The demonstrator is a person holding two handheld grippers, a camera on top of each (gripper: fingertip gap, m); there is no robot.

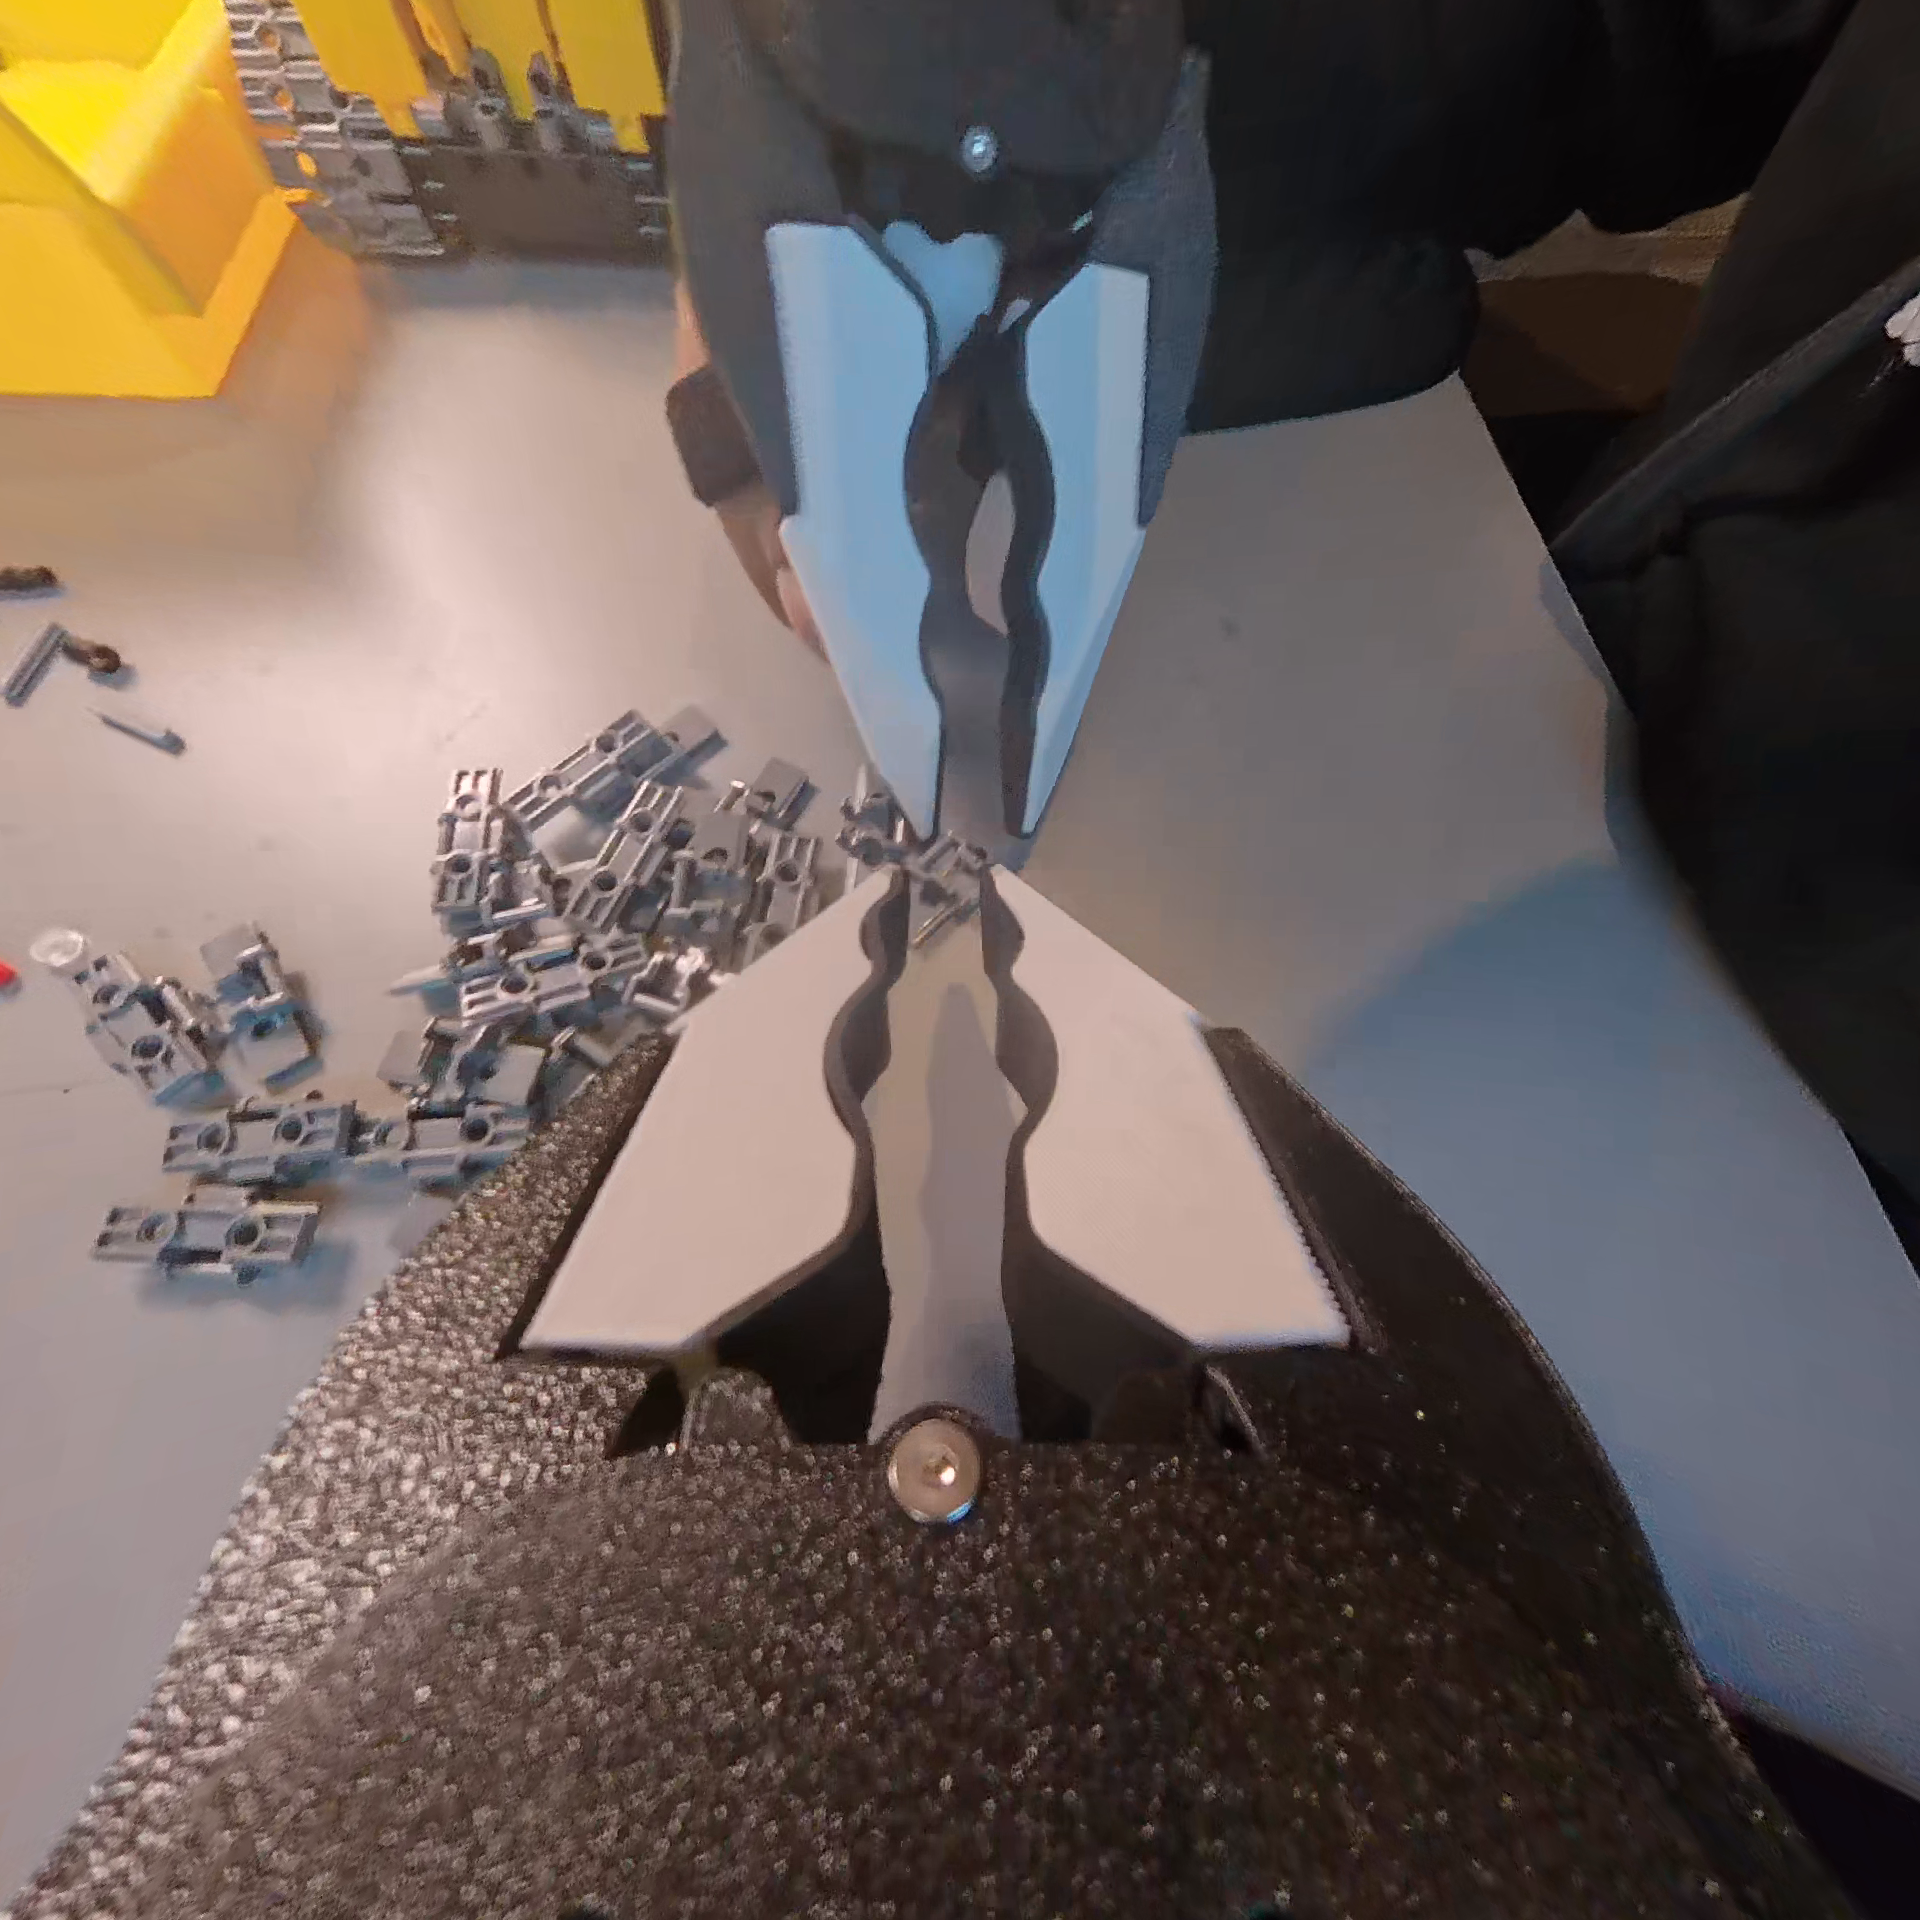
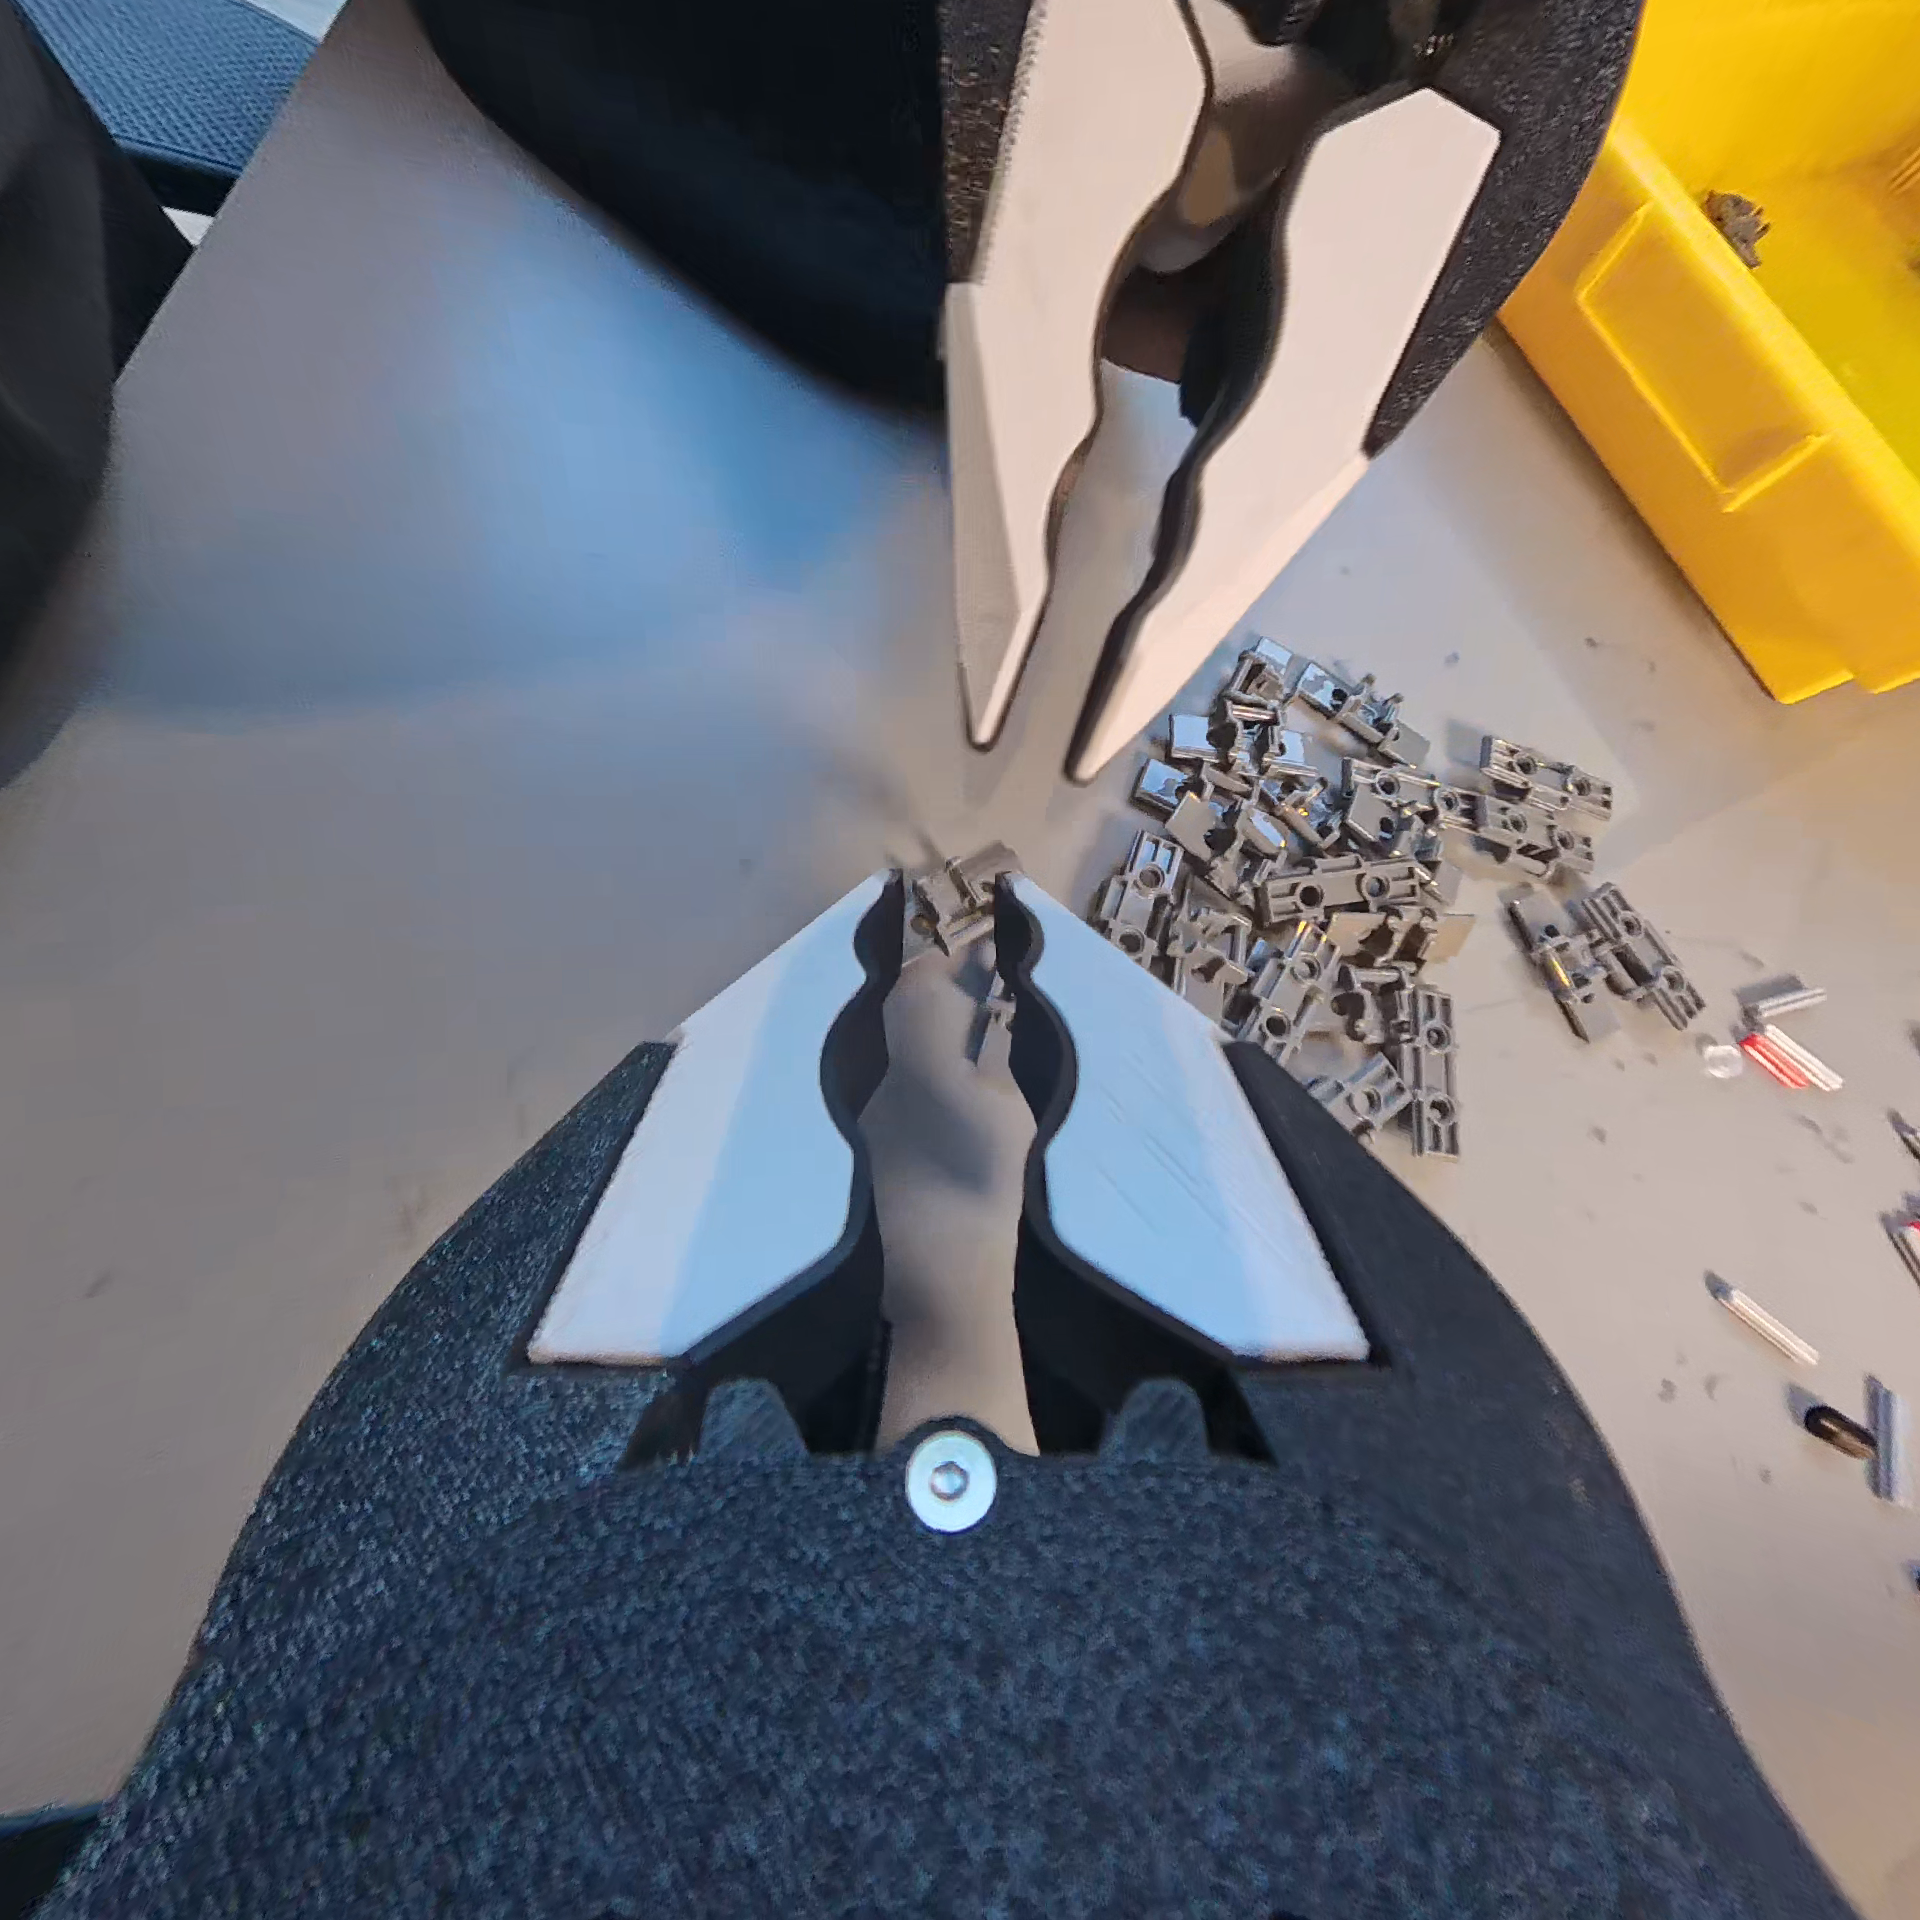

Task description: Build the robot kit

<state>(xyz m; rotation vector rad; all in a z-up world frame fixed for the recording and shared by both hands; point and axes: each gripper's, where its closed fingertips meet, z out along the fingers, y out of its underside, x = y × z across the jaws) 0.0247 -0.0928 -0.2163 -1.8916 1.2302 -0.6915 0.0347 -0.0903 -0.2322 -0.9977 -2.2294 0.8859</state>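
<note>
R claw (image 2: 948, 885) pinched a grey clip (image 2: 966, 891) at its very tips, needing firm hold; L claw (image 2: 1027, 756) was open, empty nearby

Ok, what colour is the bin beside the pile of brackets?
Yellow bin, clearest in the right wrist view.

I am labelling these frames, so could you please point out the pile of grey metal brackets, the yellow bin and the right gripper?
pile of grey metal brackets (image 2: 1309, 894): right wrist view, middle of the heap.
yellow bin (image 2: 1766, 416): right wrist view, its side wall.
right gripper (image 2: 948, 883): right wrist view, midway between its fingertips.
</note>
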